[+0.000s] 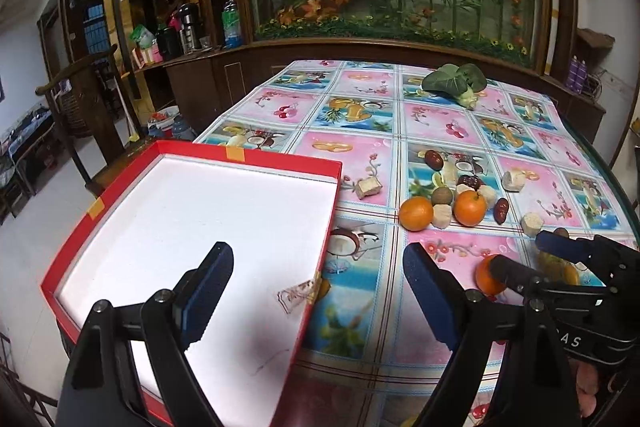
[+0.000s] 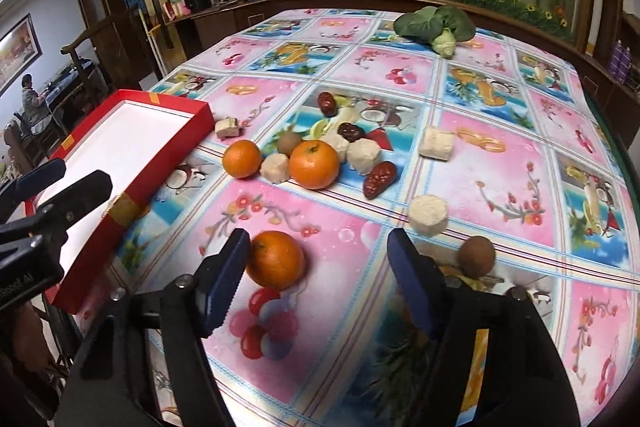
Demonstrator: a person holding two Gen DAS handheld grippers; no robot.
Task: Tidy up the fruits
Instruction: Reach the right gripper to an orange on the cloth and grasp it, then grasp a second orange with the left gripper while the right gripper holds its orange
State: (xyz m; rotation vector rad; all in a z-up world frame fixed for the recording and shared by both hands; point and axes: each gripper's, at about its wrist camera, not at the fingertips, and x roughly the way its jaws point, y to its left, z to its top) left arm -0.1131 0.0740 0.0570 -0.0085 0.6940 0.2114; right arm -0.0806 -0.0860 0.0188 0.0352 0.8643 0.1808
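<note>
Both grippers open over the fruit table, nothing grasped.

Left wrist view: the left gripper [image 1: 318, 291] hangs with jaws spread wide, 1 finger over the white floor of the red box [image 1: 120, 179], the other over the tablecloth [image 1: 360, 155]; 2 oranges [image 1: 416, 213] lie in a cluster further out. Right wrist view: the right gripper [image 2: 320, 275] has its jaws released, and the nearest orange [image 2: 275, 259] sits on the cloth just beside its left finger [image 2: 224, 283], ungripped; a brown round fruit [image 2: 476, 255] lies near the other finger.
</note>
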